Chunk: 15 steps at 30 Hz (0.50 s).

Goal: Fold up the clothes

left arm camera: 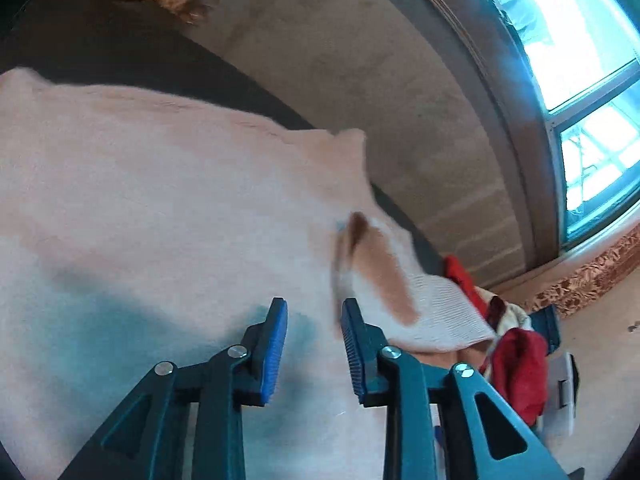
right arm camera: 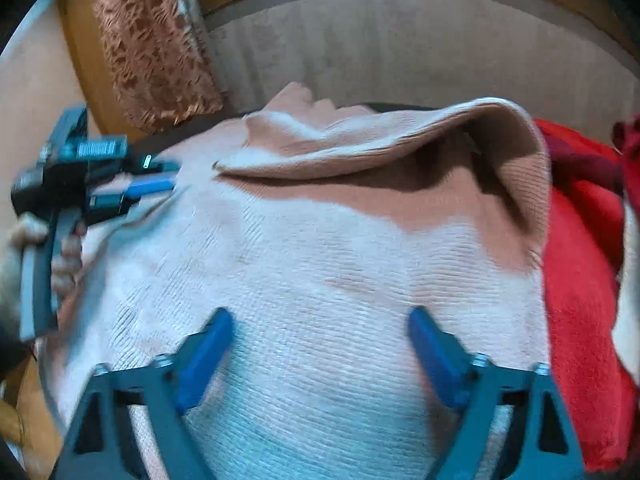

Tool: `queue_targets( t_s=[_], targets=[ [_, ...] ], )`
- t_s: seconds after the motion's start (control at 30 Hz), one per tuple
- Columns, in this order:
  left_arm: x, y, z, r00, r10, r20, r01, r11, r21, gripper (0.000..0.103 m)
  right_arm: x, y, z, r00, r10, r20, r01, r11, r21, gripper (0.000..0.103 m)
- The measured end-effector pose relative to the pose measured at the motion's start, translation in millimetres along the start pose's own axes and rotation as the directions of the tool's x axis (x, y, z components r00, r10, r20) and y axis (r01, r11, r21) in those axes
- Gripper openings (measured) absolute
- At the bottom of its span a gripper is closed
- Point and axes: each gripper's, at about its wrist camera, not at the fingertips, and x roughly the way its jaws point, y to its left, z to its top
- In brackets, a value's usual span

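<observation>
A pale pink ribbed knit garment point(left arm camera: 160, 184) lies spread over a dark surface point(left arm camera: 120, 52). My left gripper point(left arm camera: 314, 308) hovers low over it, blue pads a little apart and no cloth pinched between them. The right wrist view shows that same left gripper point(right arm camera: 164, 178) at the garment's left edge, held by a person's hand point(right arm camera: 64, 252). My right gripper point(right arm camera: 320, 316) stands wide open above the garment point(right arm camera: 320, 264) with nothing between its fingers. At the far side a flap of the garment point(right arm camera: 400, 136) is turned over and arches up.
A heap of red cloth point(right arm camera: 580, 280) lies against the garment's right side, seen also as red cloth point(left arm camera: 520, 368) in the left wrist view. A beige wall point(left arm camera: 360, 60) and a bright window point(left arm camera: 580, 60) stand behind. A patterned brown curtain point(right arm camera: 152, 48) hangs at the far left.
</observation>
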Motion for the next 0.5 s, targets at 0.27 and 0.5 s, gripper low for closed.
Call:
queue_targets(
  t_s=[0.27, 0.5],
  targets=[
    [50.6, -38.5, 71.2, 0.995, -0.091, -0.051, 0.087, 0.993, -0.083, 0.035, -1.7, -9.1, -3.5, 0.997, 0.067, 0.026, -0.067, 0.998, 0.015, 0.103],
    [88.4, -48.0, 94.3, 0.992, -0.027, -0.126, 0.010, 0.991, -0.133, 0.037, 0.3, -14.2, 1.3, 0.995, 0.094, 0.045, -0.095, 0.995, 0.032, 0.103]
  ],
)
